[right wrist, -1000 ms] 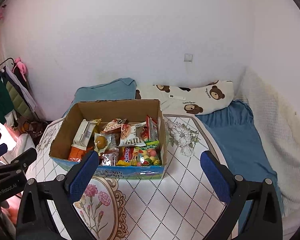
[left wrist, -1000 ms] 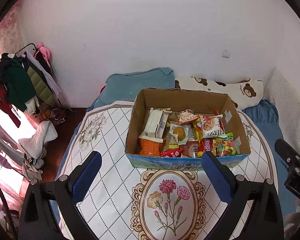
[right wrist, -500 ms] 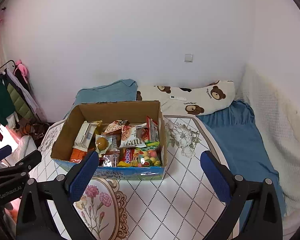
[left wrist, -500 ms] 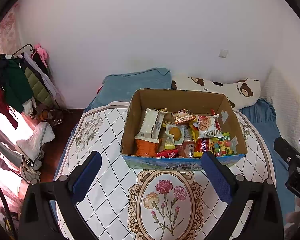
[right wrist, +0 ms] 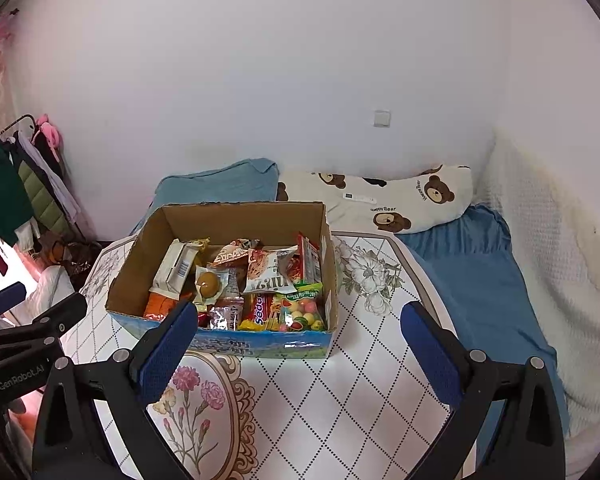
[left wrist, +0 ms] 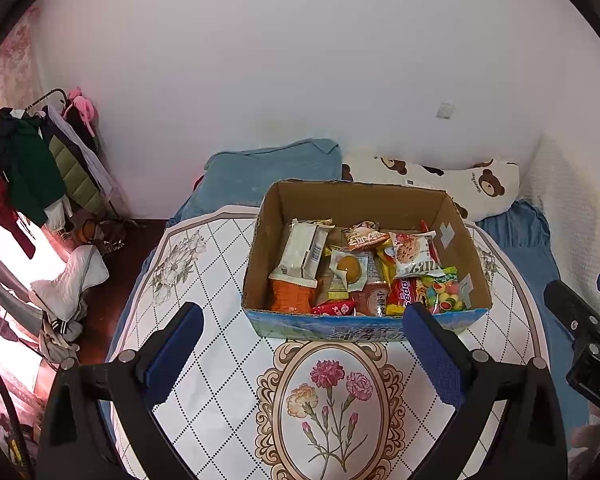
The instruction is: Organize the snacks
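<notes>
An open cardboard box stands on a round table with a floral, diamond-patterned cloth. Several snack packets fill it: a white bar wrapper, an orange packet, a round cake in clear wrap, a cookie pack and a bag of coloured candy. My left gripper hovers open, short of the box's front wall, holding nothing. My right gripper is open too, in front of the box's right corner, also bare.
A bed lies behind the table with a blue pillow and a bear-print pillow. A clothes rack stands at the far left, with shoes and clutter on the dark floor. White wall behind.
Both grippers have drifted slightly, so the box sits a little further left and lower in the views. Their jaws stay wide apart and nothing was picked up.
</notes>
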